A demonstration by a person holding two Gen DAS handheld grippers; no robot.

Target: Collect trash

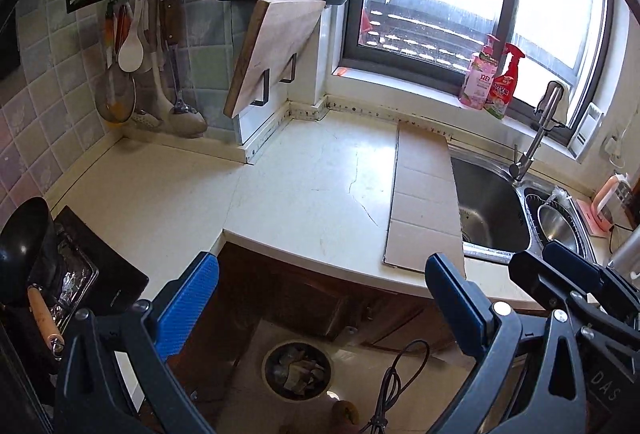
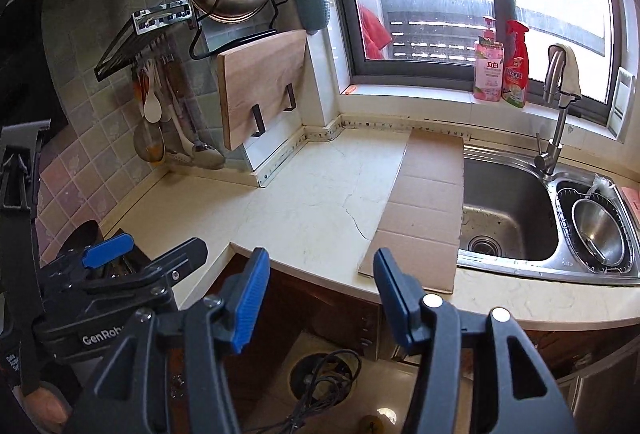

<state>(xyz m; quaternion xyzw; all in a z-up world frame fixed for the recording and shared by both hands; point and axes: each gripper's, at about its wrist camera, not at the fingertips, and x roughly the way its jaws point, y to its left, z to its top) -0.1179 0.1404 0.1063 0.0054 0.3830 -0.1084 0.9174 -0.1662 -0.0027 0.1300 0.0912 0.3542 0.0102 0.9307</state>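
Note:
A round trash bin (image 1: pixel 298 370) stands on the floor below the counter edge, with crumpled scraps inside. In the right wrist view a black cable partly covers the bin (image 2: pixel 308 362). My left gripper (image 1: pixel 320 298) hangs above it, open wide, with nothing between its blue pads (image 1: pixel 188 302). My right gripper (image 2: pixel 322 294) is open too and holds nothing. Each gripper shows in the other's view: the right gripper (image 1: pixel 560 274) at the right edge and the left gripper (image 2: pixel 120 258) at the left. A flat cardboard sheet (image 1: pixel 424 194) lies on the counter beside the sink. A small brownish lump (image 1: pixel 346 412) lies on the floor near the bin.
The pale counter (image 1: pixel 312 186) wraps around a corner. A steel sink (image 2: pixel 508 210) with faucet (image 2: pixel 556 138) lies to the right, and two bottles (image 2: pixel 500 66) stand on the sill. A cutting board (image 1: pixel 272 54) and hanging utensils (image 1: pixel 152 66) line the wall. A black wok (image 1: pixel 28 238) sits at left.

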